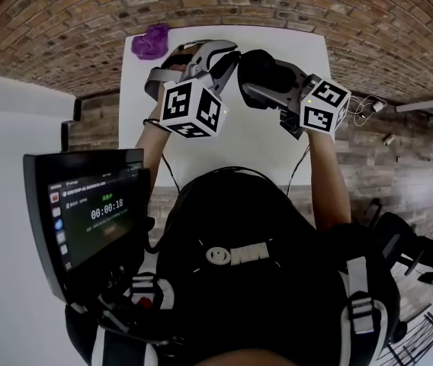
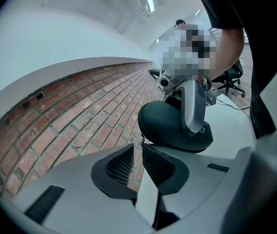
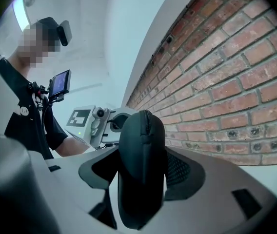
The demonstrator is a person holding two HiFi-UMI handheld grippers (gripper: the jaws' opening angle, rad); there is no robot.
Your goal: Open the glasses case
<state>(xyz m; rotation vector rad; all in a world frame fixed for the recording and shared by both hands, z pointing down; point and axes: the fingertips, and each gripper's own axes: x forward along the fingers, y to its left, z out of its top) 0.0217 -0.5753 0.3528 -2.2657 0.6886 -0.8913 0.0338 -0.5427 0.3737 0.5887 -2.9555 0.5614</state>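
A black zipped glasses case [image 1: 266, 76] is held in the air above the white table [image 1: 254, 147]. My right gripper [image 3: 141, 182] is shut on the case [image 3: 141, 150], which stands edge-on with its zipper seam facing the camera. In the left gripper view the case [image 2: 165, 126] hangs just past my left gripper [image 2: 138, 152], with a grey right finger [image 2: 195, 106] across it. The left jaws stand a narrow slit apart, brick showing through. The small metal zipper pull [image 2: 142, 141] sits at their tips, not visibly pinched. In the head view the left gripper [image 1: 228, 61] meets the case from the left.
A purple cloth [image 1: 150, 41] lies at the table's far left corner. A brick wall [image 1: 64, 21] runs behind the table. A dark tablet screen [image 1: 87, 212] on a stand is at my lower left. Cables [image 1: 369, 107] lie on the floor to the right.
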